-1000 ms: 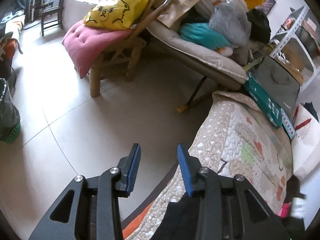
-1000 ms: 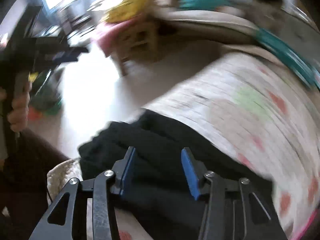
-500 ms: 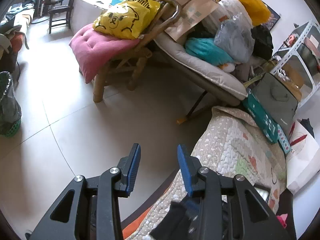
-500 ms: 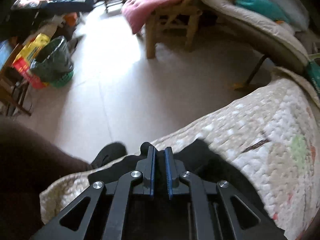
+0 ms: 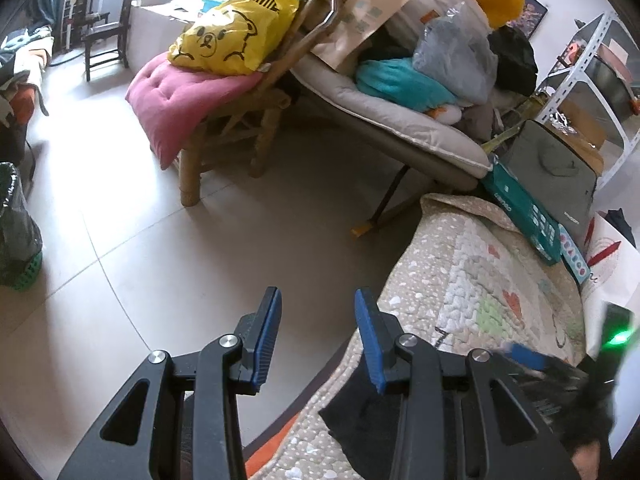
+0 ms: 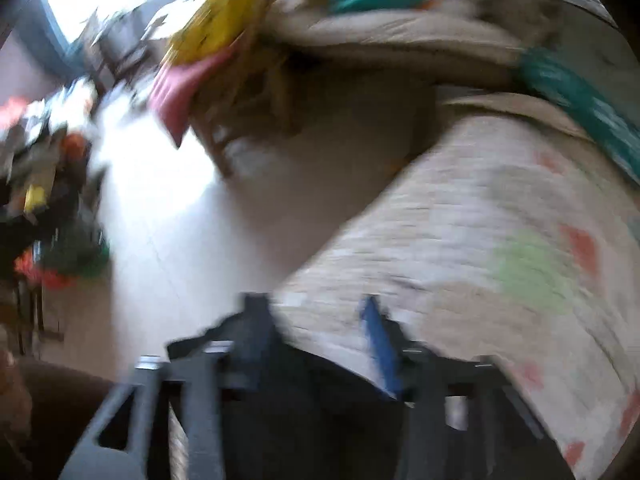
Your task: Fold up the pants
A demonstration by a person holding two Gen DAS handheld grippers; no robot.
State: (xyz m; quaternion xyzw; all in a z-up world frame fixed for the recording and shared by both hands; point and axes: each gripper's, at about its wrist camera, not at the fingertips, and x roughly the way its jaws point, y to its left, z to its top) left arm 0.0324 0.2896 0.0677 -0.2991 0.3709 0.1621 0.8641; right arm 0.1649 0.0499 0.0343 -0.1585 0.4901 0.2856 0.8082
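Black pants (image 5: 360,416) lie bunched at lower centre on the quilt (image 5: 472,280); both the left gripper (image 5: 316,336) and the right gripper (image 6: 316,332) are wide apart, holding nothing. I think spread them flat first.

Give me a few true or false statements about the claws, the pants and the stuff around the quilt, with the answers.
1. The left claw is open and holds nothing. True.
2. The black pants lie on the floor tiles. False: they lie on the patterned quilt.
3. A yellow bear-print bag sits on the pink cushion. True.
4. The right claw is clamped shut. False: its jaws stand apart, though the view is blurred.
5. The wooden chair stands on the quilt. False: it stands on the floor.
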